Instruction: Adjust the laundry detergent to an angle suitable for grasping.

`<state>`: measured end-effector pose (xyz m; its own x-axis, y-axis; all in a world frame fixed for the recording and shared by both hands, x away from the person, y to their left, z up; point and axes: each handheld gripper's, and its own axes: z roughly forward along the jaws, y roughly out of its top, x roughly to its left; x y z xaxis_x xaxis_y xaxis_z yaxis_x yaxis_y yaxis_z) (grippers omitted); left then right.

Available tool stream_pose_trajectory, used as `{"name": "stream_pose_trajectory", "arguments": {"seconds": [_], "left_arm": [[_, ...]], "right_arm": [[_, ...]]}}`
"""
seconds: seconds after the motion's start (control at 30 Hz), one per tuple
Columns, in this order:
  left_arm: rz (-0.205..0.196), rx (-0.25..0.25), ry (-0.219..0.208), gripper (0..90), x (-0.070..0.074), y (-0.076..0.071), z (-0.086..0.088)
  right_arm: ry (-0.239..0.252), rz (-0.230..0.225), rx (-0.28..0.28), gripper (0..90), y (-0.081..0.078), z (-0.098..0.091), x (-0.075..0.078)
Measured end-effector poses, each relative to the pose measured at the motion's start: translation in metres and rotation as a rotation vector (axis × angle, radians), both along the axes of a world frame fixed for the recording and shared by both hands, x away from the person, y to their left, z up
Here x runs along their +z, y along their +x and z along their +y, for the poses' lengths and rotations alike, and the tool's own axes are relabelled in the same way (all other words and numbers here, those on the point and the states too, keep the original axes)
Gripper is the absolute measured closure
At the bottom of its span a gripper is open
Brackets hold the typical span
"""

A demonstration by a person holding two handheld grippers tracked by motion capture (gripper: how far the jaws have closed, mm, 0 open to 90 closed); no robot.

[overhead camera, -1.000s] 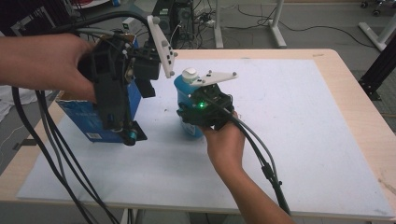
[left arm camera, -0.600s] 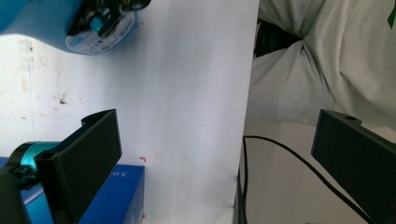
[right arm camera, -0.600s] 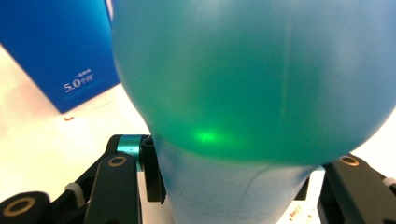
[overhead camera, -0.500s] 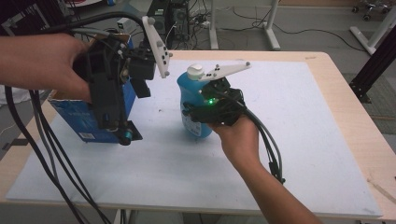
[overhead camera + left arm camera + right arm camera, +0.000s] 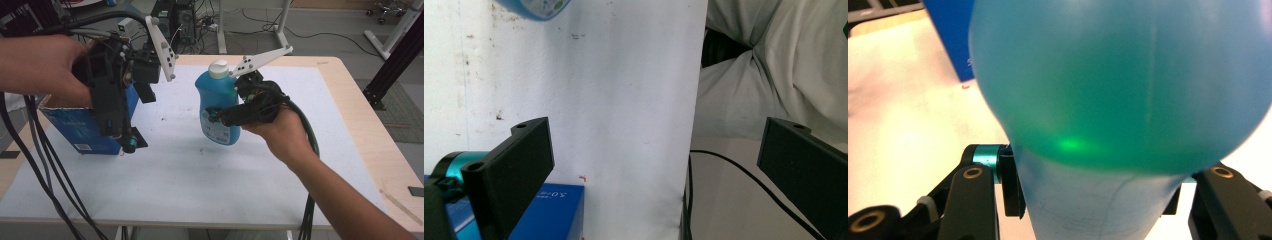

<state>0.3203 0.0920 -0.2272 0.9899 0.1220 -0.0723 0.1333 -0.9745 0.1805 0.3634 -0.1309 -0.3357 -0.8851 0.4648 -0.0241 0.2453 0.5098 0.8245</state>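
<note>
Right now your right gripper [image 5: 216, 114] has its jaws clamped on the body of the blue detergent bottle [image 5: 218, 107], which hangs upright with its white cap [image 5: 219, 69] on top, lifted clear of the white mat [image 5: 200, 190] near the middle of the table. Your left gripper [image 5: 131, 145] hovers with its jaws wide apart and nothing between them, just in front of the open blue cardboard box [image 5: 82, 131] at the left edge of the mat. By the look of it, you are in the carrying step, with the bottle likely bound for that box. Next you would need to bring it over the box opening while your left gripper steadies the box or stays out of the way.
</note>
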Motion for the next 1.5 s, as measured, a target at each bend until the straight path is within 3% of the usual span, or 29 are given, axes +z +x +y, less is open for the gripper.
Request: {"name": "stream_pose_trajectory", "arguments": {"seconds": [0.3, 0.63, 1.17, 1.5], "left_arm": [[-0.003, 0.002, 0.001, 1.6, -0.001, 0.004, -0.004], [-0.007, 0.015, 0.008, 1.7, -0.001, 0.007, -0.007], [0.001, 0.024, 0.014, 1.7, -0.007, 0.014, -0.011], [0.01, 0.038, 0.013, 1.7, -0.012, 0.018, -0.008]], "right_arm": [[0.021, 0.008, 0.156, 44.9, 0.016, -0.03, 0.015], [0.001, 0.023, 0.315, 44.9, 0.03, -0.042, 0.016], [0.034, 0.037, 0.415, 45.0, 0.046, -0.039, 0.0], [0.017, 0.046, 0.441, 45.0, 0.057, -0.033, -0.015]]}}
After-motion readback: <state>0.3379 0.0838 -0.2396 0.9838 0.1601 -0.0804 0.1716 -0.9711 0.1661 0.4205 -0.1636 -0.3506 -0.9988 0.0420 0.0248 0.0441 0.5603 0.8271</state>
